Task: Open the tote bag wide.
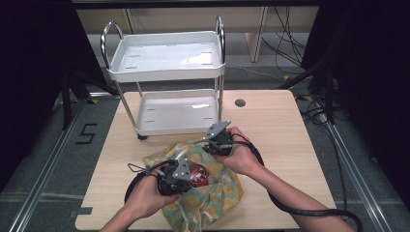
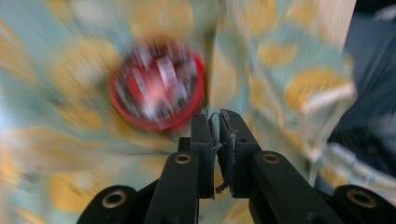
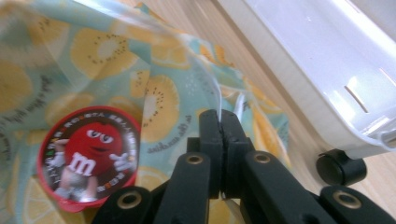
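Fabric bag (image 1: 212,193), pale teal with yellow citrus slices, crumpled on the surface (image 1: 285,135) just in front of the white cart (image 1: 167,72). Inside it, red round tin (image 3: 88,158) printed with a red M&M character, "m" on its chest. Left gripper (image 2: 215,116) jaws closed on a thin cloth edge; right gripper (image 3: 219,116) jaws pinching the bag's rim. Bare surface right of the bag.

The high view looks forward and down from above the person's side of the table (image 1: 285,145), taking in its whole top and the white cart (image 1: 167,58) at the far edge. The left gripper view sits very close over the patterned bag (image 2: 280,60), looking down on a red lid (image 2: 156,88). The right gripper view, equally close, faces the cart's wheel (image 3: 340,167). All three share bag and lid
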Action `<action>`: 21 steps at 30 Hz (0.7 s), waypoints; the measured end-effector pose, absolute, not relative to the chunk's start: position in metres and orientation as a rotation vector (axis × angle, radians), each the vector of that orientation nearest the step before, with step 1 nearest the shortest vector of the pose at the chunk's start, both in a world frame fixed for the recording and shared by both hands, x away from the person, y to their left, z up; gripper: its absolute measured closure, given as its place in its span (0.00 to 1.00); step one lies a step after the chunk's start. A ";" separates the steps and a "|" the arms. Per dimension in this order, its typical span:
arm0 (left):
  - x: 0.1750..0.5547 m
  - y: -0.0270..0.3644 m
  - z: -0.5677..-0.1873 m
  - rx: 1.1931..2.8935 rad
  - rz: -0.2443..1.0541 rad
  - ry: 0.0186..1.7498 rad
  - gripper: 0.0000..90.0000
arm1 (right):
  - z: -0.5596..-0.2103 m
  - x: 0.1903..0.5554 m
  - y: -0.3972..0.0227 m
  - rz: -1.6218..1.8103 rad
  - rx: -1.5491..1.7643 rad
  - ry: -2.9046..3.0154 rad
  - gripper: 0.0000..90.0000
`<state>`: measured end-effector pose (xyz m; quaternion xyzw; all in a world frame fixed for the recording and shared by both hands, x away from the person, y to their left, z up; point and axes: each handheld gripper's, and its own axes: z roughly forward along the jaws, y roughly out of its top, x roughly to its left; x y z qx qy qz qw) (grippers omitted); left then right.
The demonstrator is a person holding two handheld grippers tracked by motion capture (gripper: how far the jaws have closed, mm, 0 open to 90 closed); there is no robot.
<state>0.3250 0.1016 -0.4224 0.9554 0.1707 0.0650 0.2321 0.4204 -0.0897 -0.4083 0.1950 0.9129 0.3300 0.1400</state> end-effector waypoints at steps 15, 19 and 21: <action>0.377 0.143 -0.441 2.631 0.413 0.782 1.00 | -0.427 0.447 -0.089 0.841 0.591 2.547 1.00; 0.394 0.147 -0.447 2.580 0.423 0.849 1.00 | -0.433 0.454 -0.092 0.812 0.629 2.526 1.00; 0.400 0.147 -0.450 2.576 0.432 0.857 1.00 | -0.437 0.456 -0.092 0.791 0.647 2.522 1.00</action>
